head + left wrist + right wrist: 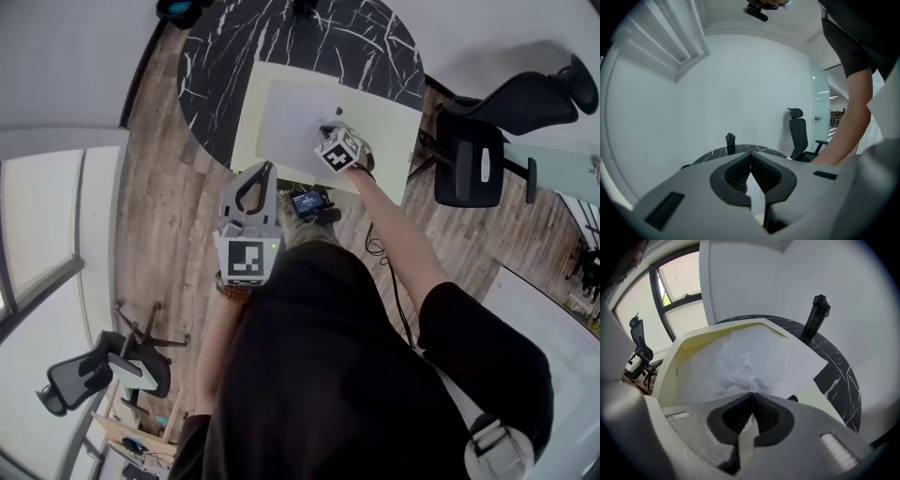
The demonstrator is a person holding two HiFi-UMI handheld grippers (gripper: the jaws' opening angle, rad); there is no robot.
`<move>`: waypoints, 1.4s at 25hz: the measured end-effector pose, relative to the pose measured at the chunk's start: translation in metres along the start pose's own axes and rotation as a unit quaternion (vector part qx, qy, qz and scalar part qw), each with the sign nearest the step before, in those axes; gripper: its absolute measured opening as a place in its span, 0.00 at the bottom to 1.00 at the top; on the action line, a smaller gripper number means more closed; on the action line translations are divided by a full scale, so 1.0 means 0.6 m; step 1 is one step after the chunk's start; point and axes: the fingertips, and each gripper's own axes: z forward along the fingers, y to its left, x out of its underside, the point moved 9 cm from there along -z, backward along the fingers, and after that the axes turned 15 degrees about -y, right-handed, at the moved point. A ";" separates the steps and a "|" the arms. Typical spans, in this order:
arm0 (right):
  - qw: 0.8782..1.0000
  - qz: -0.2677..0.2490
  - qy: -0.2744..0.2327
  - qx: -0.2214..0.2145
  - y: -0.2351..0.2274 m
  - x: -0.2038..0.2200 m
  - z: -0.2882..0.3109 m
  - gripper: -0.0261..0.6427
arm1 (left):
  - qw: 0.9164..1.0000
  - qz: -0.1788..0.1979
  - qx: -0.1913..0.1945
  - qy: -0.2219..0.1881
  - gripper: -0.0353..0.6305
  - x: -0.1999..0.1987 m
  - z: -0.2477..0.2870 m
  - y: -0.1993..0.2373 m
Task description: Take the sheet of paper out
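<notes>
Light, floppy sheet of paper (759, 352) in a pale yellow folder (670, 369) — the right gripper (752, 393) clamps its near edge, wrinkling it, so it probably tears easily. The left gripper (751, 153), clenched on nothing, hangs short of the folder.

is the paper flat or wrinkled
Wrinkled at one edge: the sheet of paper shows creases fanning from where the right tongs pinch it.

I am in an office, as far as I can see: black swivel chairs (473, 155) stand on a wood-plank floor (164, 234) around a round black marble-look table (309, 37), with plain white walls (740, 93), a big window (677, 296) and a glass partition (819, 103).
</notes>
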 end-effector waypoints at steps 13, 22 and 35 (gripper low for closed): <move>0.999 0.025 0.008 0.036 0.003 0.019 -0.039 0.04 | 1.000 -0.016 0.022 -0.005 0.06 -0.004 -0.005 -0.004; 0.997 0.043 0.013 0.068 0.002 0.032 -0.079 0.04 | 0.998 -0.019 0.047 -0.021 0.06 -0.021 0.002 -0.013; 0.990 0.071 0.014 0.120 -0.011 0.062 -0.154 0.04 | 0.995 -0.028 0.087 -0.045 0.06 -0.046 0.024 -0.039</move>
